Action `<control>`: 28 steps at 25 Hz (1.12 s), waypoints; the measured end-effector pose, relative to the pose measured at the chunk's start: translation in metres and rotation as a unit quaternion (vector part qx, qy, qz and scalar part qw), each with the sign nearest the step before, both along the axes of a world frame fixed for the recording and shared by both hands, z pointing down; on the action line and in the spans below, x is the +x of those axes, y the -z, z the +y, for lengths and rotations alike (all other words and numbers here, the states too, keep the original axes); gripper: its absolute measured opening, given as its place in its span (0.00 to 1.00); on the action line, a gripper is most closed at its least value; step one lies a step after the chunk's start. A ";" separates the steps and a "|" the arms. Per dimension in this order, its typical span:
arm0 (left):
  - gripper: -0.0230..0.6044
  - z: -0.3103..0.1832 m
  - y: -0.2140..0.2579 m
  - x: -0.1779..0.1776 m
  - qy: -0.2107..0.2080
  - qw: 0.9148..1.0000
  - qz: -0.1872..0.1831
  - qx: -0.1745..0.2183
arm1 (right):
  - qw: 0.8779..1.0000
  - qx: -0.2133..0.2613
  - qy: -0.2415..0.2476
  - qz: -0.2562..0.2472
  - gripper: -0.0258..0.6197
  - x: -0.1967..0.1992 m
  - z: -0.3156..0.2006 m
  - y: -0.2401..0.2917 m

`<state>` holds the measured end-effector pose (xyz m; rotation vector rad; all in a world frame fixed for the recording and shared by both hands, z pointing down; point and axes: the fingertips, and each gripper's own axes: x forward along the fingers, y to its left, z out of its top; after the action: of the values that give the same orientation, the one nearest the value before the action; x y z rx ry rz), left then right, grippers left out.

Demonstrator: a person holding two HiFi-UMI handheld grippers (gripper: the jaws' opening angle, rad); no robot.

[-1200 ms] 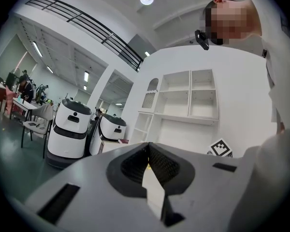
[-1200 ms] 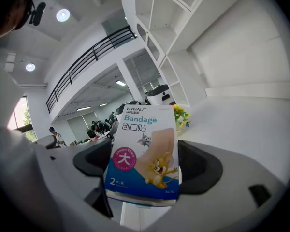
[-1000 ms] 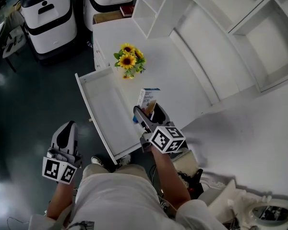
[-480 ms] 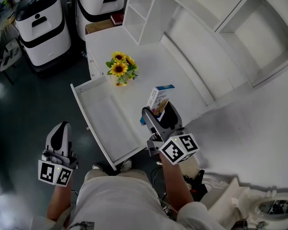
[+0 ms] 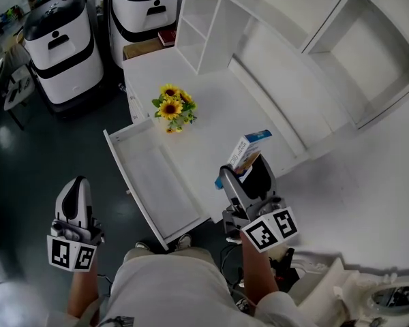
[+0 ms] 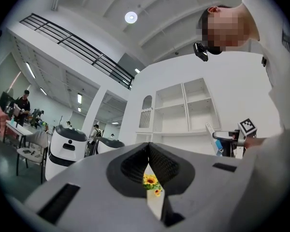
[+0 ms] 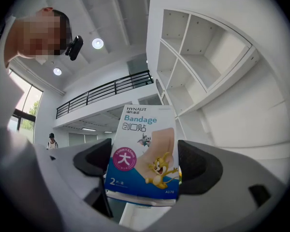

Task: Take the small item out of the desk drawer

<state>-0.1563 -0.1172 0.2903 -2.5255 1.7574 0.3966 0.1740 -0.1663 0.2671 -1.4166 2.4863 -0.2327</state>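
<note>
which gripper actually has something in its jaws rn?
The right gripper: its jaws are clamped on the bandage box. The left gripper has its jaws together with nothing between them.

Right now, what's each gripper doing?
Left gripper: closed, empty.
Right gripper: closed on the blue-and-white cardboard bandage box.
</note>
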 end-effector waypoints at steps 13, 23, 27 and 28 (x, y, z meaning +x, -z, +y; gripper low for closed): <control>0.06 0.013 0.027 -0.036 0.054 0.998 -0.032 0.020 | 0.998 -0.020 -0.044 0.028 0.73 0.023 0.029 -0.009; 0.06 0.020 0.024 -0.051 0.070 0.997 -0.026 0.016 | 0.999 -0.023 -0.021 0.016 0.73 0.004 0.019 -0.008; 0.06 0.022 0.025 -0.055 0.077 0.997 -0.028 0.011 | 0.999 -0.027 -0.013 0.016 0.73 -0.004 0.015 -0.009; 0.06 0.022 0.025 -0.056 0.078 0.996 -0.028 0.009 | 0.999 -0.029 -0.011 0.015 0.73 -0.006 0.014 -0.010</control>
<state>-0.2127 -0.0949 0.2657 -2.3410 1.9044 0.3284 0.1683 -0.1526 0.2767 -1.4791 2.5052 -0.2831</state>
